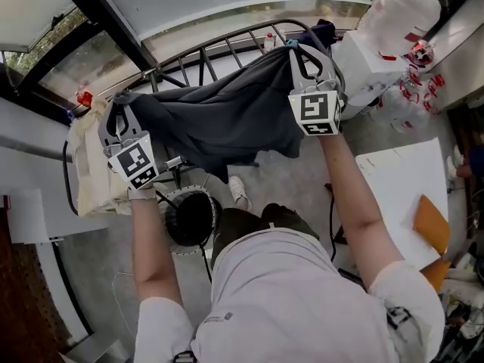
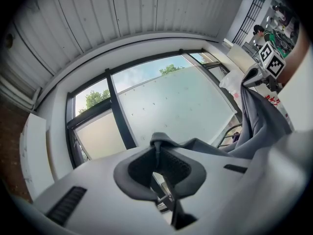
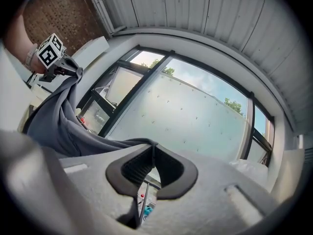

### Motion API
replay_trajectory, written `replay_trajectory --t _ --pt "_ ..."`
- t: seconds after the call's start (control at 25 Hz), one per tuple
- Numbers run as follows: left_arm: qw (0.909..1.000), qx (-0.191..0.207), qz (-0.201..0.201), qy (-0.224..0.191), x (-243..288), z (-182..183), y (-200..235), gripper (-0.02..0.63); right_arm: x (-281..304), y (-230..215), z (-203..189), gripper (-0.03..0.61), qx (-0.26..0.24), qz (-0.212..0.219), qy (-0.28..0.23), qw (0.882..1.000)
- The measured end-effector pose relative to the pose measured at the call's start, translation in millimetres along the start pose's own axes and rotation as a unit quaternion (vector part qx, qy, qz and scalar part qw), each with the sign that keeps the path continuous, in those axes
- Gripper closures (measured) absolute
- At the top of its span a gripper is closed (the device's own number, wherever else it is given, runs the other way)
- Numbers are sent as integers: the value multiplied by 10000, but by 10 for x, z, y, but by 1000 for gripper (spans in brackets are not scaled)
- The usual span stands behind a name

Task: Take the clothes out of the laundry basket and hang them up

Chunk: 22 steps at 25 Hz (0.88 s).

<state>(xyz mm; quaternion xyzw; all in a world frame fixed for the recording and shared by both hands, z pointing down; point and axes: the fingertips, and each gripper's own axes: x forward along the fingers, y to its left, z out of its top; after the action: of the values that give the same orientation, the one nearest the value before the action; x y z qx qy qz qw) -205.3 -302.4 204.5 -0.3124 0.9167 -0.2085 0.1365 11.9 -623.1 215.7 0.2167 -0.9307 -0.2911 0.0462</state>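
A dark grey garment [image 1: 219, 116] hangs stretched between my two grippers, over the black bars of a drying rack [image 1: 198, 60]. My left gripper [image 1: 121, 103] is shut on the garment's left end. My right gripper [image 1: 293, 48] is shut on its right end, higher and further back. In the left gripper view the jaws [image 2: 156, 143] pinch a thin fold, and the grey cloth [image 2: 259, 119] runs away to the other gripper [image 2: 266, 67]. In the right gripper view the jaws [image 3: 152, 148] clamp the cloth's edge, with the garment [image 3: 58, 124] trailing left to the other gripper [image 3: 56, 60].
A round dark container [image 1: 193, 218] stands on the floor under the garment, near a white shoe [image 1: 239, 192]. A cream cloth [image 1: 87, 165] drapes at the left. White plastic bags [image 1: 393, 13] and a white table [image 1: 397, 184] with an orange sheet [image 1: 432, 224] sit at the right. Windows lie beyond the rack.
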Motion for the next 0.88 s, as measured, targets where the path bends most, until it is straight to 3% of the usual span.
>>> replay_trajectory --t 0.32,0.6,0.88 --pt "9997 -26 18 -258 1037 20 317 592 1075 -136 205 555 -197 -101 -72 9997" --pt "9995 -93 -158 -253 2096 -191 431 592 2103 -216 295 555 -315 -206 -18 9993" --pt "9978 -99 -646 114 2860 -698 125 592 2864 -70 -35 555 -372 -49 416 9984"
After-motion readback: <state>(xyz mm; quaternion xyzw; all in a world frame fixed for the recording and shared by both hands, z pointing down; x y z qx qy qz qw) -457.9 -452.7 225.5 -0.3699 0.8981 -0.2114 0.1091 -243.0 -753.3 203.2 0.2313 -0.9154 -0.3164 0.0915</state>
